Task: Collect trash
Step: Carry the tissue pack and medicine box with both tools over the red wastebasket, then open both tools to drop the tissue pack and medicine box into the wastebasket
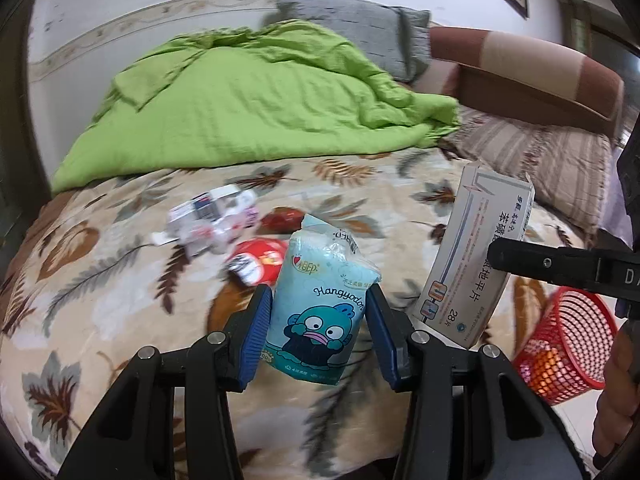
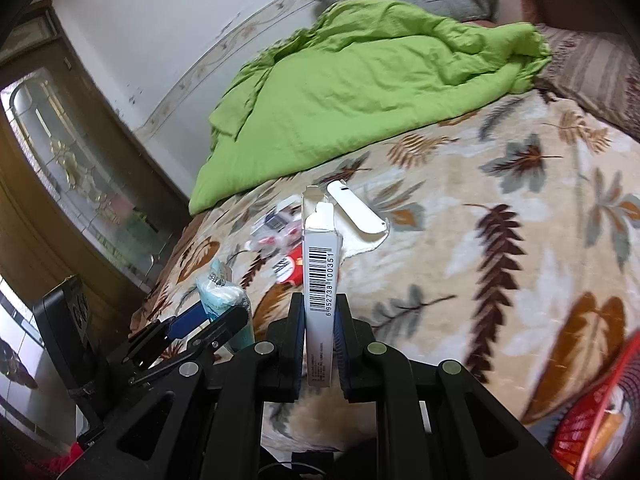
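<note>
My left gripper is shut on a light blue tissue pack with a cartoon fish, held upright above the leaf-patterned bedspread. The same tissue pack shows at the left of the right wrist view, between the left gripper's fingers. My right gripper is shut on a thin white medicine box, barcode edge toward the camera. That medicine box stands tilted at the right of the left wrist view. A crumpled white wrapper and a red wrapper lie on the bed.
A red mesh basket with some trash inside stands right of the bed; its rim shows low right. A green quilt lies heaped at the back, pillows to the right. A glazed wooden cabinet stands at the left.
</note>
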`<control>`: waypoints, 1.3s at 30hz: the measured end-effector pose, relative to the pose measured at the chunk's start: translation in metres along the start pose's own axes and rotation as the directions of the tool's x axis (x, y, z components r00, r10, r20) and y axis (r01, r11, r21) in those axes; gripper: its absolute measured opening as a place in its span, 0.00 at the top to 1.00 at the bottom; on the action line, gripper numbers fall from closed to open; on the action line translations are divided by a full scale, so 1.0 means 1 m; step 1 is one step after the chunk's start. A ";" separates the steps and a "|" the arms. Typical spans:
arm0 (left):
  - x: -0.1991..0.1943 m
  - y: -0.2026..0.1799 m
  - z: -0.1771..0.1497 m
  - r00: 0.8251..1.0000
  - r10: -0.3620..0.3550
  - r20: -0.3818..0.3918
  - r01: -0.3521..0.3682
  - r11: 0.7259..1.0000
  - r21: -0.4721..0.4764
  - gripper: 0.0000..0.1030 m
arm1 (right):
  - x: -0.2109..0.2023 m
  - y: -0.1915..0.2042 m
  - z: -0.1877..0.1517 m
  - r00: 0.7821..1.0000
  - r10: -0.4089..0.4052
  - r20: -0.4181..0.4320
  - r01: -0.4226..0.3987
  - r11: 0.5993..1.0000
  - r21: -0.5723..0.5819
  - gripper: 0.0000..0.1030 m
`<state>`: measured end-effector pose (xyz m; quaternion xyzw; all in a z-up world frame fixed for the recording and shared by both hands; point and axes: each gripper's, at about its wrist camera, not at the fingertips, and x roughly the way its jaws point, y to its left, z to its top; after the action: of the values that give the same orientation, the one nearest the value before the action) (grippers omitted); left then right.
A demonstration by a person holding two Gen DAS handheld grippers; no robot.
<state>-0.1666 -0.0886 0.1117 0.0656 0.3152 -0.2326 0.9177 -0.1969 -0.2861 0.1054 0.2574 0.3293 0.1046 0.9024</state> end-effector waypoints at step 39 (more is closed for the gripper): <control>0.028 -0.204 0.014 0.842 -0.483 -0.239 0.522 0.841 0.139 0.26 | -0.175 -0.158 -0.045 0.906 -0.422 0.026 0.394 0.864 0.313 0.58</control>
<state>-0.2352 -0.2828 0.1109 0.0939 0.3844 -0.4887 0.7776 -0.3558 -0.4647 0.0865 0.3207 0.3457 -0.1521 0.8686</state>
